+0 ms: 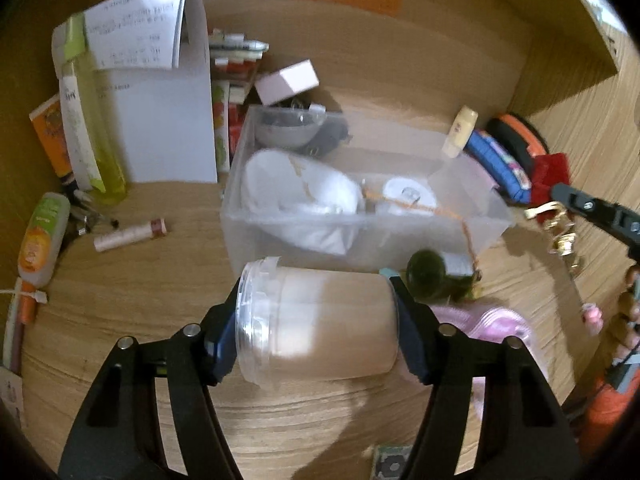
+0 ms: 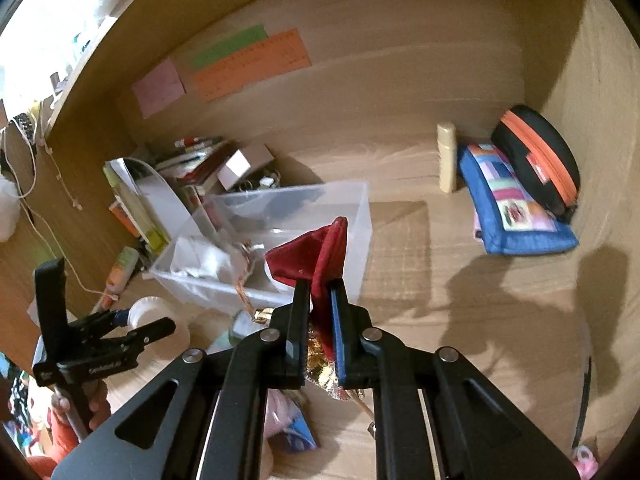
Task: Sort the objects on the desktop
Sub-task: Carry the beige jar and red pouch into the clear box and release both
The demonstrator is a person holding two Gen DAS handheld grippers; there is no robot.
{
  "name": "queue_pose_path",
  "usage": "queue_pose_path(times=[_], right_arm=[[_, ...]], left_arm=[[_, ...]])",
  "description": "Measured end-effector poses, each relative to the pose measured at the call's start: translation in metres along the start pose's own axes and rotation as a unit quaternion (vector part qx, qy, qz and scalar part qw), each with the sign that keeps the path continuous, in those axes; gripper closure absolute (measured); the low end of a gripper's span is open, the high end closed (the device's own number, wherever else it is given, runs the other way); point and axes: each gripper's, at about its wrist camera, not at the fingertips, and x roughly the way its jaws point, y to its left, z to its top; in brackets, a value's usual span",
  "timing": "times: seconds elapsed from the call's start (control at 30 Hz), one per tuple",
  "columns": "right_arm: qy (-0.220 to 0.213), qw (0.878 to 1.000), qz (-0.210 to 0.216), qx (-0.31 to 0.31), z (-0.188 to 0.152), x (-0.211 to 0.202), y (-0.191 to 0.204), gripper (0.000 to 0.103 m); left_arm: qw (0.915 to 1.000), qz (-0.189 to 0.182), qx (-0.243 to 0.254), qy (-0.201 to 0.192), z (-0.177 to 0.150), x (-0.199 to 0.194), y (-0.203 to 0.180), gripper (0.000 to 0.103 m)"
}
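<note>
My left gripper (image 1: 316, 324) clamps a jar (image 1: 320, 324) sideways, lid to the left, held above the desk (image 1: 120, 320) just short of the clear bin (image 1: 360, 236), where I judge it belongs. My right gripper (image 2: 320, 312) pinches a red pouch (image 2: 312, 256) by its edge, so its gold trim (image 2: 320, 368) dangles clear beside the bin.

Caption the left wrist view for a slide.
Left tongs grip a beige jar sideways before a clear bin.

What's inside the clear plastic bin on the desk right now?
The clear bin holds a white pouch, a round white case, a grey bowl and an orange cord. Anything beneath them is hidden.
</note>
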Motion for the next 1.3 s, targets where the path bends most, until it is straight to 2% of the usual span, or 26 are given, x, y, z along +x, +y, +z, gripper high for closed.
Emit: queue_pose_path(times=[0.1, 0.3, 0.53, 0.67, 0.83, 1.0, 1.23, 1.3], right_arm=[[-0.001, 1.000, 0.009, -0.002, 0.009, 0.008, 0.005, 0.094], [-0.009, 1.000, 0.015, -0.006, 0.030, 0.025, 0.015, 0.094], [-0.004, 1.000, 0.019, -0.012, 0.051, 0.049, 0.026, 0.094], [0.012, 0.999, 0.037, -0.014, 0.059, 0.065, 0.029, 0.094], [0.016, 0.999, 0.020, -0.034, 0.064, 0.083, 0.036, 0.094], [0.044, 0.998, 0.022, -0.036, 0.058, 0.108, 0.032, 0.094], [0.074, 0.997, -0.014, -0.032, 0.048, 0.128, 0.017, 0.093], [0.080, 0.996, -0.011, -0.030, 0.046, 0.130, 0.015, 0.093]], left_arm=[[0.9999, -0.009, 0.000, -0.014, 0.014, -0.008, -0.002, 0.037], [0.9982, -0.003, 0.017, -0.057, 0.056, -0.020, -0.008, 0.037], [0.9979, -0.003, 0.012, -0.064, 0.094, -0.007, -0.006, 0.037], [0.9983, -0.001, 0.010, -0.057, 0.108, 0.009, -0.005, 0.037], [0.9992, 0.000, 0.004, -0.041, 0.117, 0.038, -0.003, 0.037], [0.9999, 0.005, -0.001, -0.010, 0.124, 0.074, 0.001, 0.037], [0.9996, 0.018, 0.004, 0.020, 0.119, 0.106, 0.003, 0.037], [0.9995, 0.020, 0.008, 0.024, 0.118, 0.110, 0.002, 0.037]])
